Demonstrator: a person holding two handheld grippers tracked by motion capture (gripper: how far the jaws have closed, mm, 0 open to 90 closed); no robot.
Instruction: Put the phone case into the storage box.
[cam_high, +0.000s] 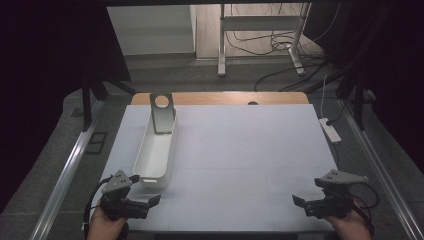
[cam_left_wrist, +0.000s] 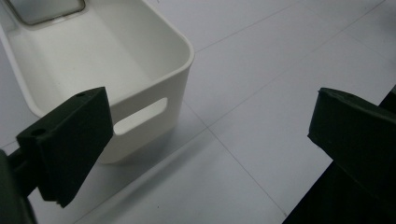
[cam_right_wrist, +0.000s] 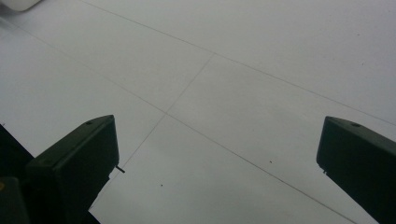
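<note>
A long white bin lies on the left part of the white table, and its near end with a handle slot shows in the left gripper view. A grey metal stand with a round hole leans at the bin's far end. My left gripper rests at the table's front left, just in front of the bin, open with nothing between its jaws. At the front right my right gripper is open over bare table.
A white power strip lies off the table's right edge. Metal rails run along both sides of the table. A wooden strip borders the far edge. Behind it stand a metal frame and loose cables.
</note>
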